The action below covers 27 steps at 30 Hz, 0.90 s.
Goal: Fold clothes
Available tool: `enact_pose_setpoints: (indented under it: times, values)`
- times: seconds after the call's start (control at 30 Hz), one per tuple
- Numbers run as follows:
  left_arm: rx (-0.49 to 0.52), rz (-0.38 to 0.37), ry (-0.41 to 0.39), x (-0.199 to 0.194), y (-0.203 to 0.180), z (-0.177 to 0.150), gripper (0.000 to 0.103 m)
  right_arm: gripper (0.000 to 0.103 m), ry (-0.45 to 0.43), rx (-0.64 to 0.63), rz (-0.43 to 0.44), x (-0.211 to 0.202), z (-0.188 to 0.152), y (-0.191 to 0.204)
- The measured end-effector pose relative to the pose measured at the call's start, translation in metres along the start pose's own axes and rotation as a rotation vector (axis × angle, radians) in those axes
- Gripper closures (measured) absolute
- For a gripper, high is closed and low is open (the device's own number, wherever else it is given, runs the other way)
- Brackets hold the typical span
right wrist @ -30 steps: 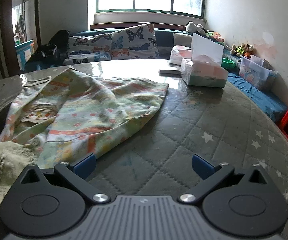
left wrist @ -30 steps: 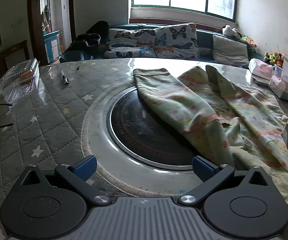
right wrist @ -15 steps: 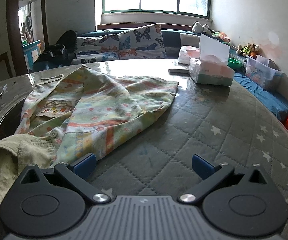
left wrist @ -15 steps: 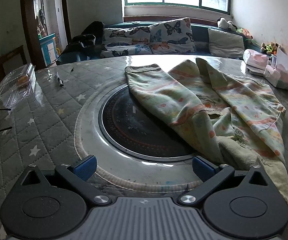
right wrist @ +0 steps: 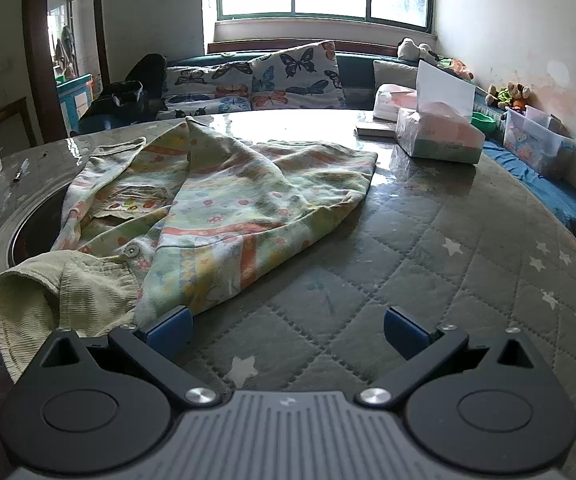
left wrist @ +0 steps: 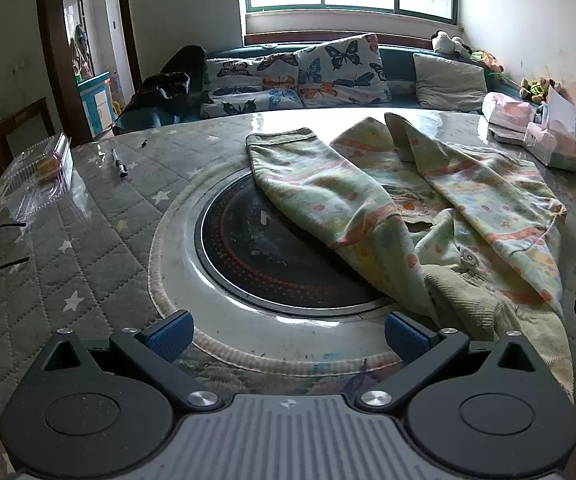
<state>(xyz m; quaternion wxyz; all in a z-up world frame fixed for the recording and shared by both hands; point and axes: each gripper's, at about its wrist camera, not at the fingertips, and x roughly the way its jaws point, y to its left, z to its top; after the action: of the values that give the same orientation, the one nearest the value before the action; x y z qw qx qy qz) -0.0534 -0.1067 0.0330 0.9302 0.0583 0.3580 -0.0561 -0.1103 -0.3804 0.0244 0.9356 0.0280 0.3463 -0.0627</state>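
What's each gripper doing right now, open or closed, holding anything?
Left gripper: open, holding nothing, over the table's round inset.
Right gripper: open, holding nothing; its left jaw sits at the patterned garment's edge.

left hand-held gripper (left wrist: 287,335) jaws spread wide, holding nothing, right hand-held gripper (right wrist: 287,330) same deal, both low and level

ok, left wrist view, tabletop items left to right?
clear plastic container → pen → round cooktop inset → patterned garment → tissue box
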Motion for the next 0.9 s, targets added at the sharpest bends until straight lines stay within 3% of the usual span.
enact_pose_setpoints:
  times: [0.9]
  values:
    - [0.027, 0.024, -0.002, 0.001, -0.005, 0.011, 0.000, 0.000, -0.011, -0.008, -0.001, 0.000, 0.006, 0.001]
